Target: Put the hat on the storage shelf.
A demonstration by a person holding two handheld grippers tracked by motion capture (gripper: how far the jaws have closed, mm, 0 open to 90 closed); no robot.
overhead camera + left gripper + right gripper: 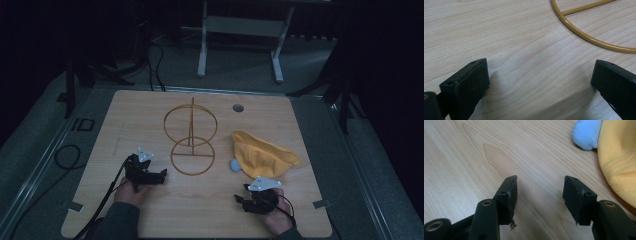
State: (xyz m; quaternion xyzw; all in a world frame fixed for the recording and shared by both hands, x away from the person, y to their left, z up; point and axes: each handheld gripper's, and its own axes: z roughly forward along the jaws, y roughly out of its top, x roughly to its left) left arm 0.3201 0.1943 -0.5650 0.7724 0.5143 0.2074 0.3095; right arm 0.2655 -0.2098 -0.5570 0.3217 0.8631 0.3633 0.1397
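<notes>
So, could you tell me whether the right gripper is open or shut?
Open: the right gripper has bare wood between its fingers, gripping nothing.

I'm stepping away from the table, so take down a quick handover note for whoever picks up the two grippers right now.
Left gripper: open, holding nothing, low over the table, just left of the wire stand.
Right gripper: open, holding nothing, near the front edge, short of the yellow cap.
The cap lies right of the stand, a blue part showing at its left edge.
Done: nothing gripped yet.
Left: probably pick up the cap and put it on the stand.
</notes>
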